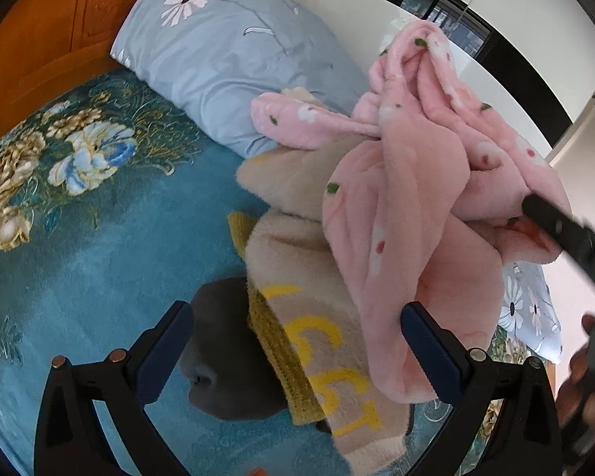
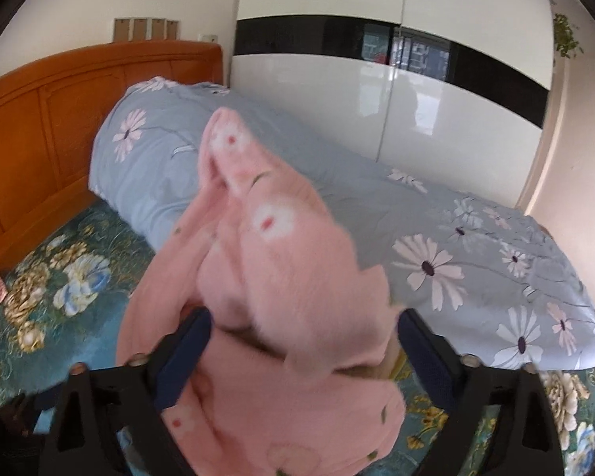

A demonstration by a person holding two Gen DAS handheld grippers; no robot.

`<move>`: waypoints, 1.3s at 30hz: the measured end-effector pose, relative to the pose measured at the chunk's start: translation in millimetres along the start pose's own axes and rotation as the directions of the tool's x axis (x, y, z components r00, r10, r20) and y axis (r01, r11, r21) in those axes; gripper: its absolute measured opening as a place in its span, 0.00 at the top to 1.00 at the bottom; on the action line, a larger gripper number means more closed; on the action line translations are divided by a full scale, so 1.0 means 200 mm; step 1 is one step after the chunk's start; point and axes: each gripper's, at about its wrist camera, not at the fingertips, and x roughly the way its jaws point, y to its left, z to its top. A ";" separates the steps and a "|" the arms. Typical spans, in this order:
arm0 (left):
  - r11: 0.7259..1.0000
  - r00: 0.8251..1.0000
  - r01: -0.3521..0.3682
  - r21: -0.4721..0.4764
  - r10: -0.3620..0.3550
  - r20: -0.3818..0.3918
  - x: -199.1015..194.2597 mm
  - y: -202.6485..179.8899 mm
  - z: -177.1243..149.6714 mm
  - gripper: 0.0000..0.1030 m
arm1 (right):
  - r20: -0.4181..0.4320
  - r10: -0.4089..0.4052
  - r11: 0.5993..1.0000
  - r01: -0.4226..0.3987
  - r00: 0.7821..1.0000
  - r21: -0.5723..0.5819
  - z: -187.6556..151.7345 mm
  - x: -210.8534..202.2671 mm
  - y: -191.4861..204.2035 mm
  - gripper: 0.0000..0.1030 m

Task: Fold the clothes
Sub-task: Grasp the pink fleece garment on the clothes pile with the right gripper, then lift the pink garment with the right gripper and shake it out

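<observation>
A pink fleece garment (image 1: 416, 198) with small flowers is bunched and raised over a pile on the bed. Under it lies a beige fuzzy sweater (image 1: 309, 261) with yellow letters and mustard trim, and beneath that a dark grey garment (image 1: 226, 349). My left gripper (image 1: 297, 313) hangs open just above the pile, one finger on each side of the sweater. My right gripper (image 2: 305, 323) has its fingers wide apart with the pink fleece (image 2: 281, 254) heaped between and over them. From the left wrist view it reaches into the fleece at the right edge (image 1: 567, 234).
A blue-grey duvet (image 2: 456, 238) with daisies lies rolled along the far side of the bed. The teal floral bedsheet (image 1: 79, 238) stretches left. An orange wooden headboard (image 2: 39, 119) stands behind, and a white-and-black wardrobe (image 2: 377, 79) beside it. A hand (image 1: 583, 357) shows at the right.
</observation>
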 end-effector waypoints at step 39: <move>0.987 1.000 0.010 -0.158 -0.014 -0.021 -0.66 0.27 -0.87 0.00 | -0.074 -0.049 0.925 0.073 0.996 0.372 -0.80 -1.34 -0.76 0.88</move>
